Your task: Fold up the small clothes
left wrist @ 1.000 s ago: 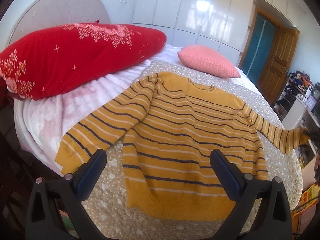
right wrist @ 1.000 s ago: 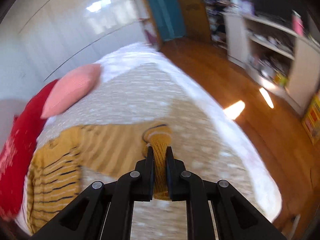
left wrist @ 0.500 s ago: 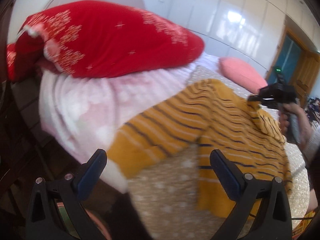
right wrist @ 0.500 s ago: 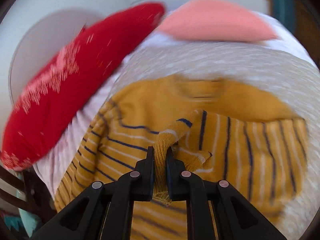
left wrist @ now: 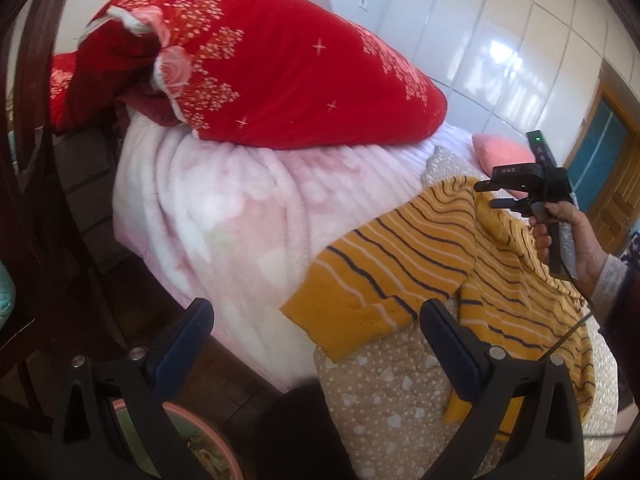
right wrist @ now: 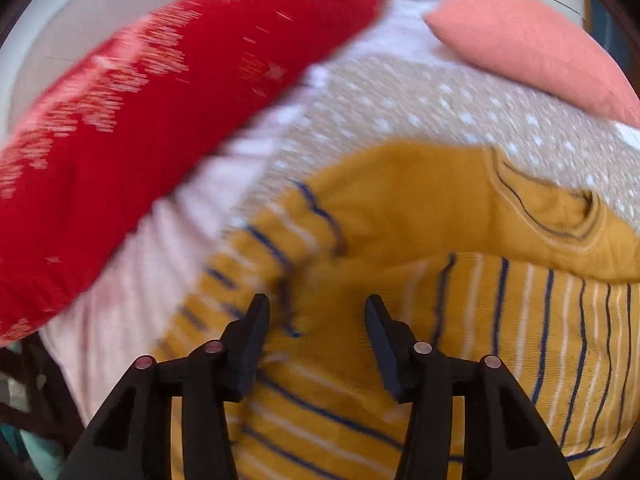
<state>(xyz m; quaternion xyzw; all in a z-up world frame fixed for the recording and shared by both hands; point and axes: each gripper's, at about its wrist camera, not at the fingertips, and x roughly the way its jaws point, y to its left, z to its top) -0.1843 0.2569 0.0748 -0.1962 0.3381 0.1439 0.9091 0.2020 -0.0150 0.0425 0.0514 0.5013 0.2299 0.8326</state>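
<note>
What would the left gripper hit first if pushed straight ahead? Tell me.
Most likely the cuff of the striped sweater's outstretched sleeve, which lies between the open fingers of the left gripper. The pink blanket is to its left. Depth is uncertain.

A home bedroom: bed (left wrist: 248, 216), red pillow (left wrist: 280, 80), white wardrobe doors (left wrist: 500, 40).

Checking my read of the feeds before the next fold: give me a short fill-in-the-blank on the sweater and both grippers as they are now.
1. The right gripper hovers over the striped sweater with its jaws ____.
2. The left gripper is open and holds ____.
3. The sweater's sleeve nearest the left gripper lies partly on the ____ fleece blanket.
4. The big pillow on that blanket is ____.

Missing words: open; nothing; pink; red
</note>
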